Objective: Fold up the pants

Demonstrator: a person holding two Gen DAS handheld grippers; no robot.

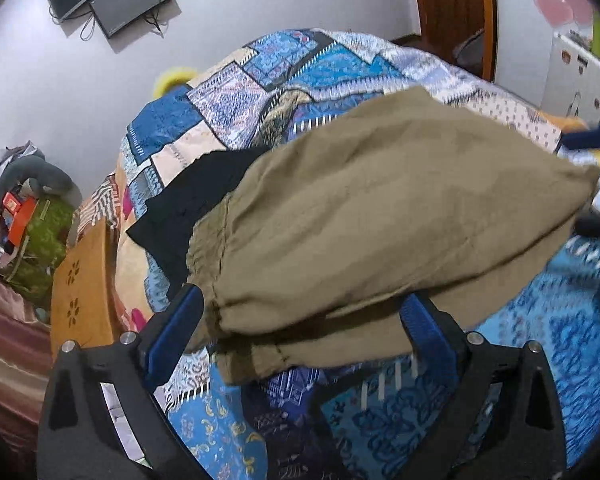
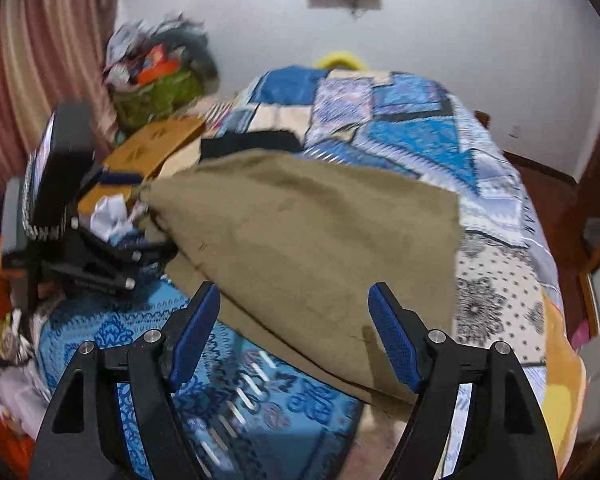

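My left gripper (image 1: 300,328) and right gripper (image 2: 296,332) both gape apart over the folded khaki pants (image 1: 380,216) on the bed (image 1: 560,340).

You have khaki pants (image 1: 380,216) of matt woven cloth, slightly coarse, with a gathered stitched waistband. The bedspread (image 1: 228,92) beneath is smooth printed cloth, faintly sheened. A black garment (image 1: 188,200) reads as matt fabric. Your left gripper (image 1: 300,320) and right gripper (image 2: 294,320) show matt black plastic frames, blue textured pads and bright metal pins. The side table (image 1: 80,284) is carved varnished wood.
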